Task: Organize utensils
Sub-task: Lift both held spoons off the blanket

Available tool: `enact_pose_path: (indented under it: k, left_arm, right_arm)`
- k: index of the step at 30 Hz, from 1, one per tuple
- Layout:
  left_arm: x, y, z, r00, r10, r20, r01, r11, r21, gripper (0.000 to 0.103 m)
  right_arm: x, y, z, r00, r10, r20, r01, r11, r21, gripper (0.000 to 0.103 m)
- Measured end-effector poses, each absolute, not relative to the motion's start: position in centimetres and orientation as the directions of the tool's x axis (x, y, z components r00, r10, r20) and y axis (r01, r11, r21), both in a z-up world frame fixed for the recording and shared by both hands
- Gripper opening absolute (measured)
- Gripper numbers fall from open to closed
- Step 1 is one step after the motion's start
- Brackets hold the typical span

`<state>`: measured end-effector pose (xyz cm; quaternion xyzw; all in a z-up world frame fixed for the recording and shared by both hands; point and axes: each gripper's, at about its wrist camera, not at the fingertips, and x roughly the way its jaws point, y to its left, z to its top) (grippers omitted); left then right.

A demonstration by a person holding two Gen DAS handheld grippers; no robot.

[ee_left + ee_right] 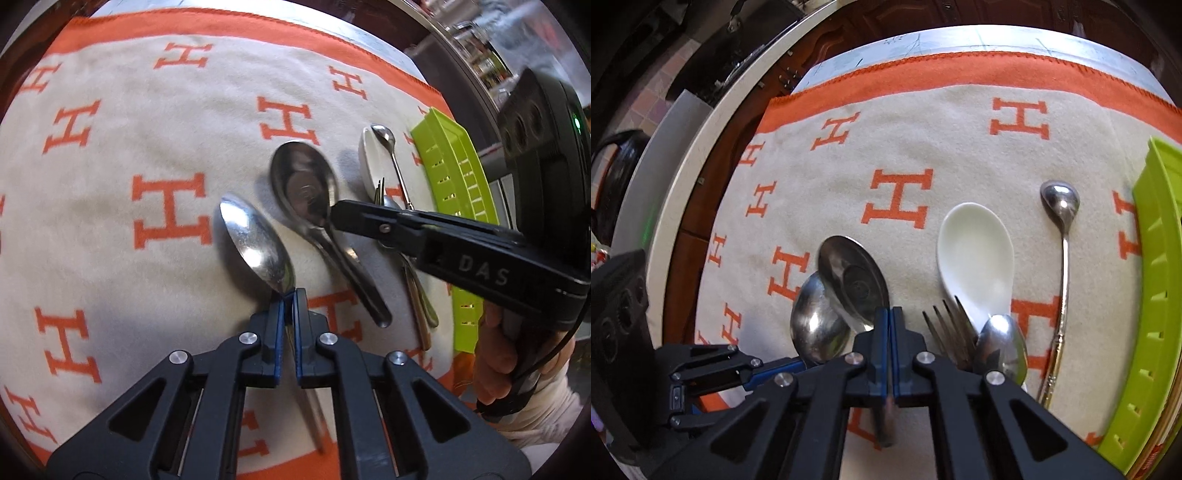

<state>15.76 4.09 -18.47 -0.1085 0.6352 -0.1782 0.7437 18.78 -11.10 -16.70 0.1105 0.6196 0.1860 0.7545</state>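
My left gripper (289, 295) is shut on the neck of a shiny metal spoon (255, 243), bowl pointing away, over the cloth. My right gripper (890, 314) is shut on the neck of a wide dark metal spoon (853, 280), also seen in the left wrist view (306, 184), where the right gripper (334, 214) comes in from the right. The left-held spoon (816, 325) sits just left of it. A white ceramic spoon (975, 254), a fork (949, 328), another metal spoon (1001, 347) and a thin long-handled spoon (1060, 206) lie to the right.
A white cloth with orange H letters (901, 199) covers the table. A lime green slotted tray (1156, 295) stands along the right edge, also in the left wrist view (454, 166). The table edge runs along the left of the right wrist view.
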Motion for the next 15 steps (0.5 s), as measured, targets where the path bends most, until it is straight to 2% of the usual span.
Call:
enact_pose_path:
  k: [15]
  left_arm:
    - [14.1,3.4,-15.0,0.18,-0.465,-0.867,0.087,0.885,-0.457,0.0]
  right_arm:
    - [16.1,-13.9,-13.9,0.205,0.502,-0.84,-0.097,0.865,0.493,0.0]
